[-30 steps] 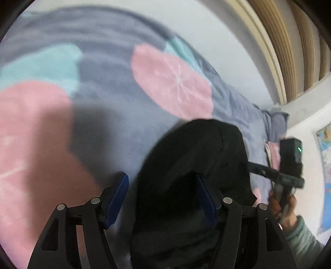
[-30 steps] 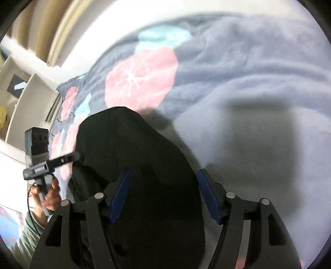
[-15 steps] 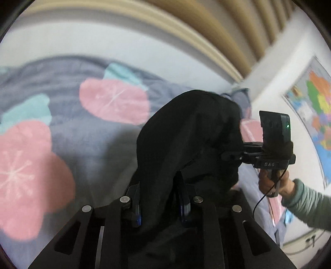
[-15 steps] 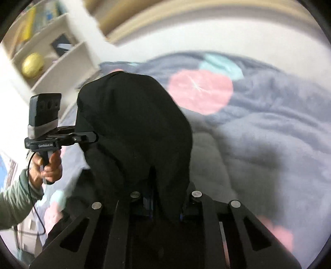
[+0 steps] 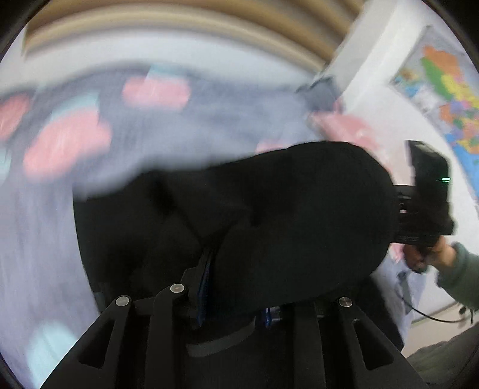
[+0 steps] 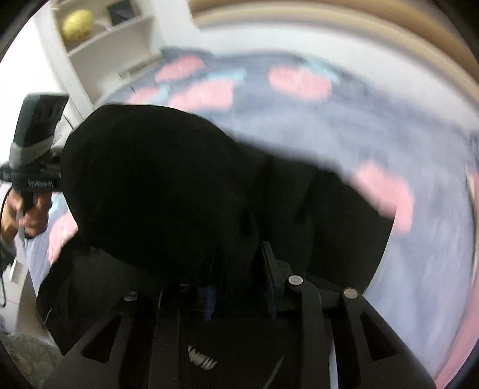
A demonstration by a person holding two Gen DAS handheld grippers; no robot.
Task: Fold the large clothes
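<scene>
A large black garment [image 5: 299,209] hangs stretched between my two grippers above a bed. My left gripper [image 5: 236,296] is shut on one edge of it, the cloth bunched over the blue pads. My right gripper [image 6: 239,287] is shut on the other edge of the black garment [image 6: 155,185]. Each gripper shows in the other's view: the right one at the far right of the left wrist view [image 5: 425,203], the left one at the far left of the right wrist view [image 6: 36,155]. Both views are motion-blurred.
A grey duvet with pink and teal circles [image 5: 149,119] covers the bed [image 6: 329,125] beneath the garment. A wall map [image 5: 443,89] hangs at the right. White shelves with a yellow ball [image 6: 76,21] stand at the left. A wooden headboard runs along the back.
Both grippers went from open around the garment to shut on it, then lifted it and pulled apart sideways. The cloth now spans wide and the camera view has swung upward.
</scene>
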